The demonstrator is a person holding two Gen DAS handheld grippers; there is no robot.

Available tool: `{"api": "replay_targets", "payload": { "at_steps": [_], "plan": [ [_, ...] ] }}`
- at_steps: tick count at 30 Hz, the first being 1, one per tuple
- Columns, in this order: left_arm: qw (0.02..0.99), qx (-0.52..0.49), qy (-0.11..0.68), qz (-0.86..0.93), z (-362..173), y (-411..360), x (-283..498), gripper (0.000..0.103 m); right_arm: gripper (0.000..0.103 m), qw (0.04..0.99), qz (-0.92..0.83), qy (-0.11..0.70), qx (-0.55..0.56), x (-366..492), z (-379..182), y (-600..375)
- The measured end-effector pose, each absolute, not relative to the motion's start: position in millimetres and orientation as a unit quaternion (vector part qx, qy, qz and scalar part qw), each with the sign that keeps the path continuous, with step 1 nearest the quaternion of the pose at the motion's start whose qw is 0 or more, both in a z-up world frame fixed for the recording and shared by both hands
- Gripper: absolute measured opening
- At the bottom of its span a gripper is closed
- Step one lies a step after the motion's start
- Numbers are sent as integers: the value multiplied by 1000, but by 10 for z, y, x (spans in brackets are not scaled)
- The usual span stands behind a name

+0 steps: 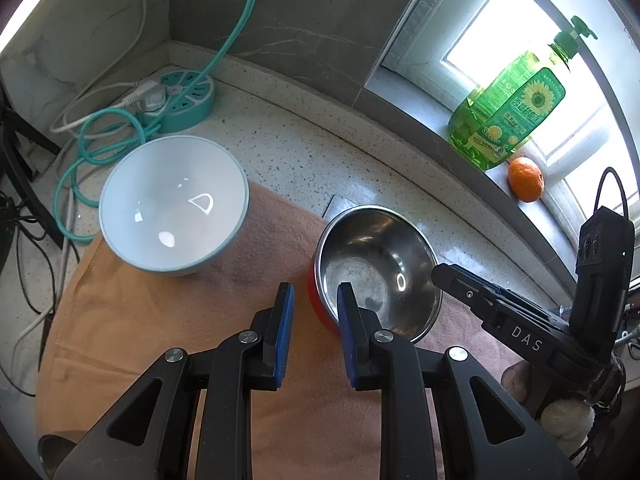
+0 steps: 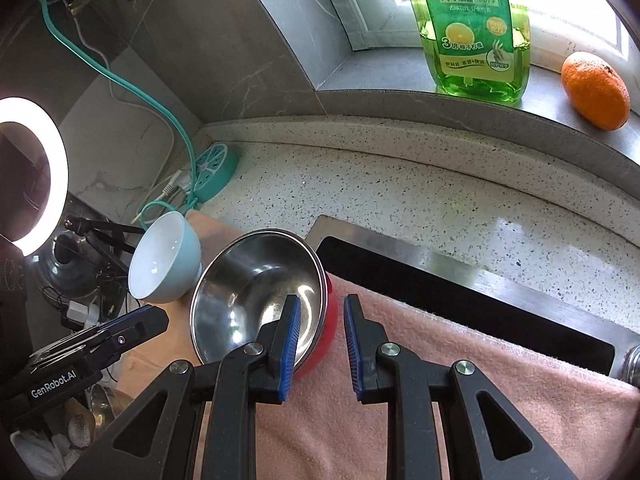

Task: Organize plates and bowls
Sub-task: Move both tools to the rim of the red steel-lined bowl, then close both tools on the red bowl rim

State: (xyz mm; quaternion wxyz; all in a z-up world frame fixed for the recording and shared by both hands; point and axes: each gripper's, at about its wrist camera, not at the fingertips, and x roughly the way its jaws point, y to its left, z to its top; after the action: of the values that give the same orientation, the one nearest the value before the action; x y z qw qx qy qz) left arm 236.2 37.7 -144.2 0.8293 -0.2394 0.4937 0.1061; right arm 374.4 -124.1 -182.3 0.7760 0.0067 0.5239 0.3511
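Observation:
A steel bowl point(image 1: 380, 252) with a red outer wall stands on a pink-orange towel point(image 1: 160, 320). My left gripper point(image 1: 315, 290) is open and straddles the bowl's near-left rim, one finger inside and one outside, pads not pressing. In the right wrist view, my right gripper point(image 2: 322, 300) is open astride the opposite rim of the steel bowl point(image 2: 248, 280), with a gap beside the red wall. A light blue bowl point(image 1: 172, 204), white inside, stands upright on the towel to the left and is also seen as the blue bowl point(image 2: 164, 264).
A round teal power strip point(image 1: 180, 100) with coiled cables sits in the back-left corner. A green dish-soap bottle point(image 1: 508, 116) and an orange point(image 1: 526, 180) stand on the window sill. The sink's steel edge point(image 2: 440, 268) runs under the towel point(image 2: 440, 360). A ring light point(image 2: 36, 176) glows left.

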Motion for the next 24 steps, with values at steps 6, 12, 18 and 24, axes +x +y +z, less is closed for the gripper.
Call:
{"api": "replay_targets", "payload": {
  "at_steps": [6,12,18,24],
  "plan": [
    [827,-228,504,102,-1494,336,2464,20,20,774,349,527,4,3781,-1856,-1227],
    [821,-243,507,99,-1601,381,2521,20,20,770,351,533,1,3802,-1907,-1192],
    [822,-243,506,100,-1618,418,2541,16,20,766,349,541,7,3845,-1954,-1185],
    [816,-252,511,95,-1678,462,2560,11,18,761,351,545,9,3852,-1980,-1152]
  ]
}}
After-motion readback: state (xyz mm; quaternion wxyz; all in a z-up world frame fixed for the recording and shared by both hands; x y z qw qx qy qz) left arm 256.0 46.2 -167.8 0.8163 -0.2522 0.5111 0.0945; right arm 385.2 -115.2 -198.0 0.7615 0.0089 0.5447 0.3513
